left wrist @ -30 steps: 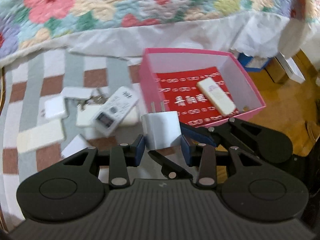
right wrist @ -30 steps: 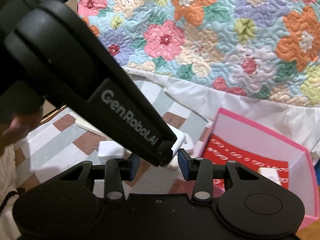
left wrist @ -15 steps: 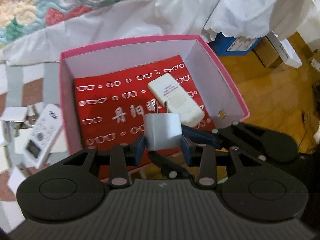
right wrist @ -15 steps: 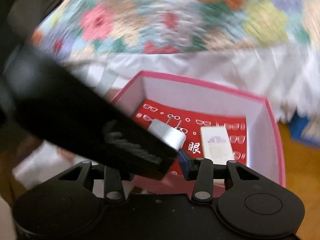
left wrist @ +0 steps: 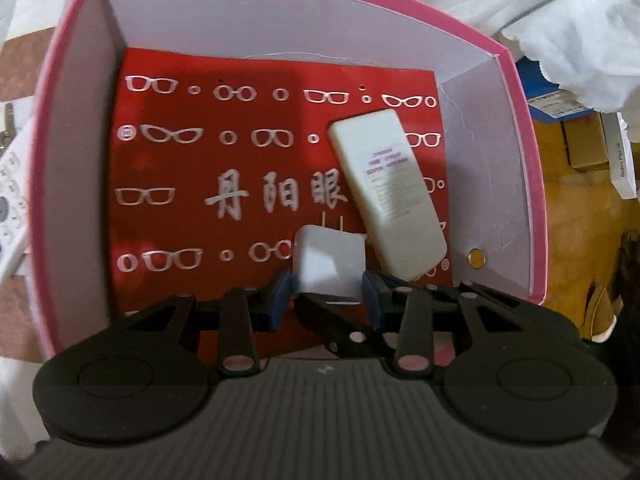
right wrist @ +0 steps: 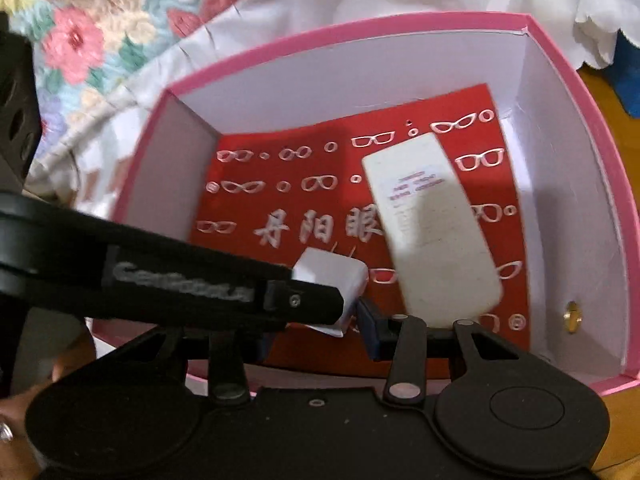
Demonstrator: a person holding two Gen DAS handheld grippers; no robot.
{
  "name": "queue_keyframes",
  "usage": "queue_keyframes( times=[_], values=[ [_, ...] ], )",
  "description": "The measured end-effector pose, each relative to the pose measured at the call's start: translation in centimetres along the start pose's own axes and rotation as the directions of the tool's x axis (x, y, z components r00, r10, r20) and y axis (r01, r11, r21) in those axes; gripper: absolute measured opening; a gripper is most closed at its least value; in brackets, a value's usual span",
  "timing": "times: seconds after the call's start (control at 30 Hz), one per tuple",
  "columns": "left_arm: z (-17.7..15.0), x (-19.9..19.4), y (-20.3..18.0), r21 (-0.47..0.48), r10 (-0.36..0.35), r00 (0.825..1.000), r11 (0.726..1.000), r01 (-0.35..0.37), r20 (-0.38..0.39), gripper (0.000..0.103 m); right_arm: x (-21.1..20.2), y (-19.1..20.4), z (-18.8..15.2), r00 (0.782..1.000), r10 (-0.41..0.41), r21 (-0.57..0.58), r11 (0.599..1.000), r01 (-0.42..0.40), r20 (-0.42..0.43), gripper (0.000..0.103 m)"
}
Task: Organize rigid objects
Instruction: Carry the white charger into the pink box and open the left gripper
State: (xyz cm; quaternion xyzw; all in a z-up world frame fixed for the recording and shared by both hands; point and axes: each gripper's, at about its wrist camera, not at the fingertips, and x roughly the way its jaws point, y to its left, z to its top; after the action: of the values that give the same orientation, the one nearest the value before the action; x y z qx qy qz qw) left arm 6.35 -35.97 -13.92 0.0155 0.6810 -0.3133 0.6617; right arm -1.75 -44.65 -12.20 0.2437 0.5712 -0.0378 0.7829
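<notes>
Charger (left wrist: 329, 265) clamped in left tool (left wrist: 327, 294) inside pink box (left wrist: 532, 184), seemingly touching remote (left wrist: 386, 192); right tool's (right wrist: 316, 330) state unclear.

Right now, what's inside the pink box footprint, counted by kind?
White wall charger, held in the left tool over the box: 1
Cream remote, face down on the red liner: 1
Red printed liner card: 1
Total: 3, all within the pink box.

My left gripper (left wrist: 327, 294) has its fingers (left wrist: 280, 294) clamped tight; my right gripper (right wrist: 316, 330) sits behind it, its fingers parted, at six o'clock.
</notes>
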Motion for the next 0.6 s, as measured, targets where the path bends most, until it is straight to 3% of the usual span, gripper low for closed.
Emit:
queue_keyframes(
  times=[0.07, 0.17, 0.27, 0.33, 0.43, 0.6],
  values=[
    [-0.2, 0.5, -0.4, -0.003, -0.015, 1.000, 1.000, 0.015, -0.004, 0.038, -0.1, 0.2, -0.1, 0.999, -0.041, -0.048, 0.998, 0.041, -0.014, 0.048],
    [-0.1, 1.2, -0.9, -0.011, -0.047, 0.999, 0.999, 0.047, -0.010, 0.037, -0.9, 0.5, -0.1, 0.994, -0.101, -0.123, 0.987, 0.104, 0.033, 0.050],
    [-0.2, 1.3, -1.1, 0.009, -0.067, 0.998, 0.998, 0.067, -0.010, 0.041, -1.5, 0.8, -0.3, 0.992, -0.109, -0.147, 0.982, 0.117, 0.062, 0.052],
    [-0.5, 0.7, -1.1, 0.046, -0.063, 0.998, 0.997, 0.062, 0.005, 0.048, -2.5, 1.2, -0.8, 0.992, -0.093, -0.155, 0.982, 0.106, 0.089, 0.052],
    [-1.1, -1.7, -1.1, 0.152, -0.018, 0.998, 0.988, 0.009, 0.056, 0.048, -4.6, 2.2, -1.9, 0.988, -0.066, -0.206, 0.974, 0.095, 0.142, 0.058],
    [-2.1, -6.8, -0.5, 0.277, -0.003, 0.988, 0.960, -0.040, 0.154, 0.052, -7.8, 4.6, -4.7, 0.954, -0.083, -0.299, 0.939, 0.172, 0.288, 0.067]
  ],
)
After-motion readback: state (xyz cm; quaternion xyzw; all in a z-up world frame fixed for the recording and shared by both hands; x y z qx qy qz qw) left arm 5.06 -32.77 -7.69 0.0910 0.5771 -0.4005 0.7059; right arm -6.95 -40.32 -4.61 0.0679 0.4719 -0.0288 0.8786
